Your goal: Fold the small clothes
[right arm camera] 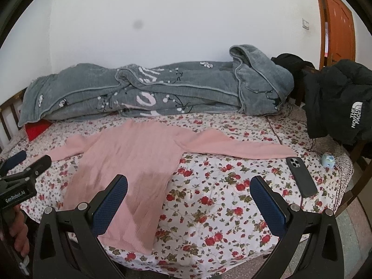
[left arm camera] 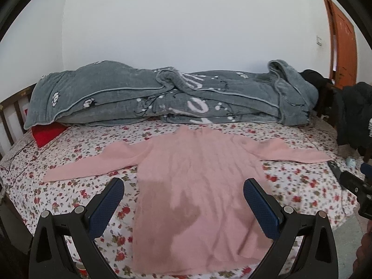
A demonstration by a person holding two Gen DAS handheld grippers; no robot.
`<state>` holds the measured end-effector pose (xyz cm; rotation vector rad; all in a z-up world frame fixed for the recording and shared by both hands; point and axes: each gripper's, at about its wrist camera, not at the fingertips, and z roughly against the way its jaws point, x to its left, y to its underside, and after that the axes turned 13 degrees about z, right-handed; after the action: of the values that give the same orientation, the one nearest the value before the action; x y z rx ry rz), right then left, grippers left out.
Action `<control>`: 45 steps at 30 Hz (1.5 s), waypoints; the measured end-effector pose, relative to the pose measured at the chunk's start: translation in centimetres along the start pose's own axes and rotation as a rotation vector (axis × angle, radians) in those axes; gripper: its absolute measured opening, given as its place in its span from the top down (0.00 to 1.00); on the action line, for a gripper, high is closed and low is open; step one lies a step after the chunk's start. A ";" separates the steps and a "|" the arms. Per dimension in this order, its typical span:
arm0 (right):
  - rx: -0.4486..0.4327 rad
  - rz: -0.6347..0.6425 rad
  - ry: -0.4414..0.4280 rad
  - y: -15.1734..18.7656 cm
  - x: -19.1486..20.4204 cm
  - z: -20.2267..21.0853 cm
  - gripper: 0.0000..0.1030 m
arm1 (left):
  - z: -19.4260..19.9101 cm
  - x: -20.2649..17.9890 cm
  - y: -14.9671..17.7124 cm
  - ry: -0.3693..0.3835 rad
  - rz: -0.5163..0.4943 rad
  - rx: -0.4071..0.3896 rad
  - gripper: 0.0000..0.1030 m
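Note:
A pink long-sleeved sweater point(left arm camera: 197, 186) lies flat on the floral bedsheet point(left arm camera: 69, 186), both sleeves spread out sideways, hem toward me. It also shows in the right wrist view point(right arm camera: 130, 162). My left gripper point(left arm camera: 183, 195) is open and empty, hovering over the sweater's lower body. My right gripper point(right arm camera: 189, 193) is open and empty, above the sheet point(right arm camera: 220, 197) just right of the sweater's hem. The left gripper also shows at the left edge of the right wrist view point(right arm camera: 25, 162).
A grey folded blanket point(left arm camera: 162, 97) lies along the back wall. A red item point(left arm camera: 46, 133) peeks out at the left. A black phone point(right arm camera: 301, 176) and a small blue object point(right arm camera: 327, 160) lie at the right. A black jacket point(right arm camera: 337, 102) hangs on the footboard.

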<state>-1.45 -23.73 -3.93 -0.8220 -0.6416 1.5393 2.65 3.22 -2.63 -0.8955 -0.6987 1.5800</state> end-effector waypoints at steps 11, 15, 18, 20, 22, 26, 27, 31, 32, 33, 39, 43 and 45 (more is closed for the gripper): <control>0.016 -0.019 -0.033 1.9 1.8 -7.2 0.00 | -8.4 7.9 0.7 -0.094 0.096 0.092 0.00; 0.078 -0.029 -0.084 2.5 2.7 -10.4 0.00 | -11.1 11.5 1.0 -0.100 0.145 0.146 0.01; 0.124 -0.052 -0.132 3.0 3.6 -12.7 0.01 | -12.9 14.4 1.0 -0.128 0.170 0.171 0.01; 0.137 -0.042 -0.165 3.2 4.3 -13.9 0.08 | -14.3 17.1 0.9 -0.145 0.212 0.189 0.02; 0.144 -0.019 -0.170 3.3 5.1 -14.8 0.08 | -15.5 20.2 0.6 -0.169 0.268 0.190 0.02; 0.117 0.017 -0.158 3.1 6.4 -15.6 0.08 | -17.6 25.7 -0.2 -0.236 0.349 0.176 0.06; 0.105 0.017 -0.162 3.0 6.6 -15.8 0.08 | -17.9 26.5 -0.4 -0.242 0.363 0.172 0.06; 0.100 0.005 -0.201 2.2 7.2 -16.9 0.08 | -19.0 30.3 -1.2 -0.291 0.423 0.150 0.10; 0.106 0.002 -0.228 2.2 7.5 -17.4 0.08 | -19.3 31.1 -1.4 -0.300 0.436 0.145 0.11; 0.109 -0.001 -0.237 2.0 7.8 -17.8 0.08 | -19.6 31.9 -1.6 -0.309 0.447 0.139 0.11; 0.111 0.008 -0.245 1.4 9.7 -19.4 0.08 | -21.1 34.8 -2.1 -0.327 0.487 0.143 0.12; 0.130 0.020 -0.253 0.8 10.8 -20.6 0.08 | -22.0 36.1 -2.2 -0.331 0.521 0.152 0.13; 0.133 0.026 -0.252 0.5 11.1 -20.9 0.08 | -22.2 36.4 -2.3 -0.333 0.526 0.152 0.15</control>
<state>14.60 -13.97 -18.35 -0.5424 -0.7035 1.7059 19.79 38.75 -19.01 -0.7444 -0.5858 2.2559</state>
